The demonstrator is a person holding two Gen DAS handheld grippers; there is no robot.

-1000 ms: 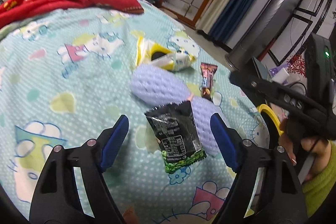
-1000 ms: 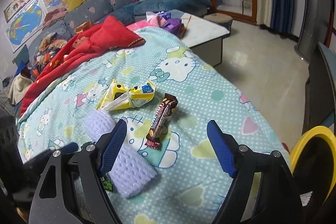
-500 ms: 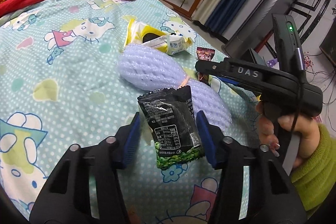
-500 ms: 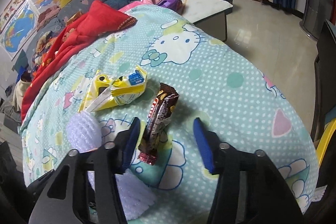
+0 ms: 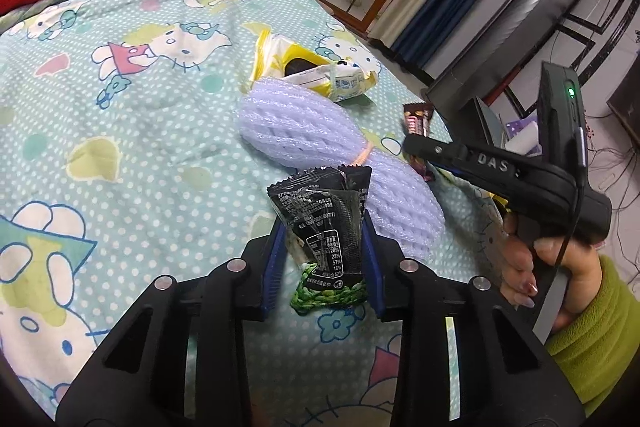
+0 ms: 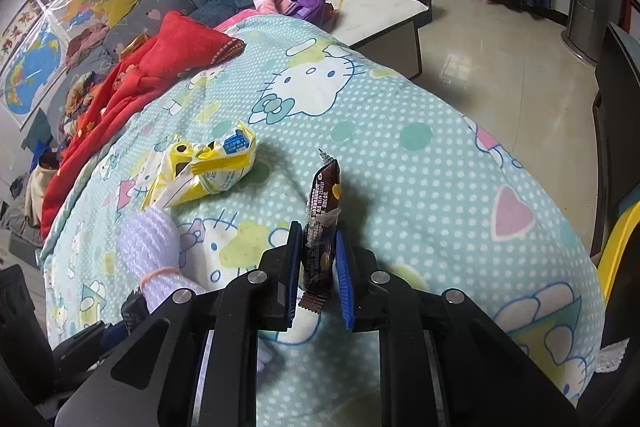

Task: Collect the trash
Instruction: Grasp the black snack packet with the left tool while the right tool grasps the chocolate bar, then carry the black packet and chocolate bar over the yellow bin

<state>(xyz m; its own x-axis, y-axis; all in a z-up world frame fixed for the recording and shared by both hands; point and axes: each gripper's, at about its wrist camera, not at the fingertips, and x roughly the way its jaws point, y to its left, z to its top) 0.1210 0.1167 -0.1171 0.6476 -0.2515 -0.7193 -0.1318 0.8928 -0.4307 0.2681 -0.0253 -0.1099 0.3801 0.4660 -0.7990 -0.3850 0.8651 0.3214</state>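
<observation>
1. the left gripper [image 5: 324, 251], lower centre of its view, is closing, its blue pads pinching a black snack packet [image 5: 322, 223] on the cartoon-cat bedspread [image 5: 132, 131].
2. the right gripper [image 6: 316, 271] is closing, squeezing a brown candy bar wrapper [image 6: 322, 227] at centre frame.
3. a yellow wrapper [image 6: 204, 171] and purple foam netting [image 5: 304, 131] lie beyond, toward the upper centre.

My two black grabbers, blue-lined jaws

Each gripper, left [image 5: 324, 251] and right [image 6: 318, 267], has black plastic arms with silver screws and blue ribbed pads. My right hand [image 5: 532, 267] wears a lime-green fleece sleeve [image 5: 592, 331]; its handle bears white letters "DAS", a green light, and a thin black cable.
</observation>
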